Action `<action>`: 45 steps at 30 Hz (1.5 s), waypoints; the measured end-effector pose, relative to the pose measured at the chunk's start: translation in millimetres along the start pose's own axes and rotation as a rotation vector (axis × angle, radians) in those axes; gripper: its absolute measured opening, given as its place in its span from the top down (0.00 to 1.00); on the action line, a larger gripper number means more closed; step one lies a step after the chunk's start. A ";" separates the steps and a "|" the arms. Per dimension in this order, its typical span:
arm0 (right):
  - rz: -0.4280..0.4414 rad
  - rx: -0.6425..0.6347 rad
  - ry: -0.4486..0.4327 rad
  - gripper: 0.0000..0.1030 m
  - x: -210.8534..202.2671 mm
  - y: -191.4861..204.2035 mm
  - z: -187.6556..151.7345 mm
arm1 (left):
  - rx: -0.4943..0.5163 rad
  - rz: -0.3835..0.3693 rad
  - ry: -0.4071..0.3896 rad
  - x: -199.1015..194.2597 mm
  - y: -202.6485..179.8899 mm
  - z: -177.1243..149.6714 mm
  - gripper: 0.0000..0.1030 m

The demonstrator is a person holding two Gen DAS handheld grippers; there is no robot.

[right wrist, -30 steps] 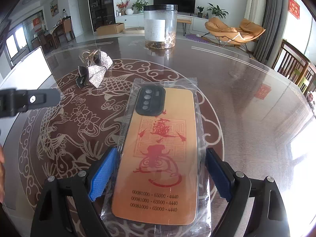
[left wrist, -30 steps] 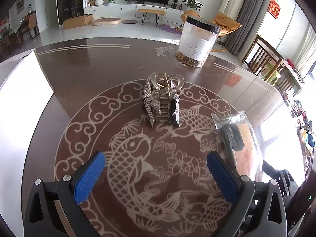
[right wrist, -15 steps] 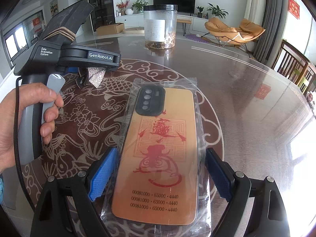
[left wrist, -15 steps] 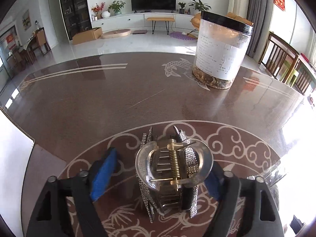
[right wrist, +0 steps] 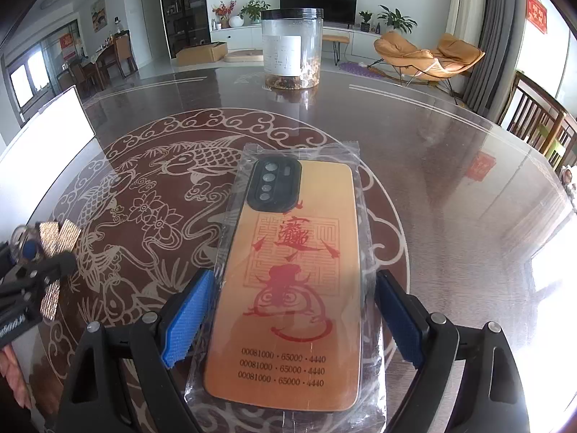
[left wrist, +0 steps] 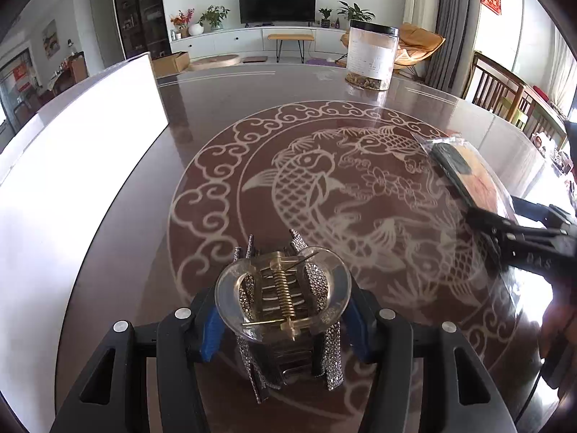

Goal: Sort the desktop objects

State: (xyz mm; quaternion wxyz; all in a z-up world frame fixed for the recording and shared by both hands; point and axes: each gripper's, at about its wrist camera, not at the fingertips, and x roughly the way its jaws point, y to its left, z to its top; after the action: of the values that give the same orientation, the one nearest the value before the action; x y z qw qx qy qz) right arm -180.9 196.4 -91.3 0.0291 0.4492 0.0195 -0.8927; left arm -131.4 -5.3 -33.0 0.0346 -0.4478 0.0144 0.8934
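Observation:
A rhinestone hair claw clip (left wrist: 285, 299) with a brass spring sits between the blue pads of my left gripper (left wrist: 283, 328), which is shut on it over the near left part of the table. The right wrist view shows that clip (right wrist: 57, 238) and the left gripper (right wrist: 32, 278) at the far left edge. An orange phone case in a clear bag (right wrist: 295, 270) lies flat on the table. My right gripper (right wrist: 294, 310) stands open around its lower half, pads at the bag's edges. The left wrist view has the case (left wrist: 465, 173) and the right gripper (left wrist: 523, 234) at the right.
A clear jar with a black lid (left wrist: 371, 59) (right wrist: 292, 50) stands at the table's far side. A white board (left wrist: 72, 144) (right wrist: 47, 126) lies along the left edge. The glossy brown table (left wrist: 252, 108) bears a fish medallion. Wooden chairs (right wrist: 541, 119) stand beyond the right edge.
My left gripper reached the clip in the medallion's middle, shut on it, and drew it back to the near left. The right gripper and the phone case have not moved.

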 end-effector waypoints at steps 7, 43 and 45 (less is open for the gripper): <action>0.122 -0.121 -0.016 0.25 -26.5 35.0 -32.1 | 0.017 -0.014 -0.026 -38.6 -9.4 -53.7 0.46; 0.058 -0.085 0.022 0.00 -69.1 40.6 -95.7 | -0.050 0.043 0.042 -15.8 -8.4 -37.1 0.00; 0.058 -0.085 0.022 0.00 -69.0 40.5 -95.7 | -0.062 0.054 0.040 -12.5 -6.4 -32.7 0.00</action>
State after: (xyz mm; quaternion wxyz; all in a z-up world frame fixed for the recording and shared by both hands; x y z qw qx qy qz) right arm -60.4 164.3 -93.2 0.0739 0.4577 0.0444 -0.8849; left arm -97.3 -1.4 -42.6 -0.0037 -0.4658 -0.0007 0.8849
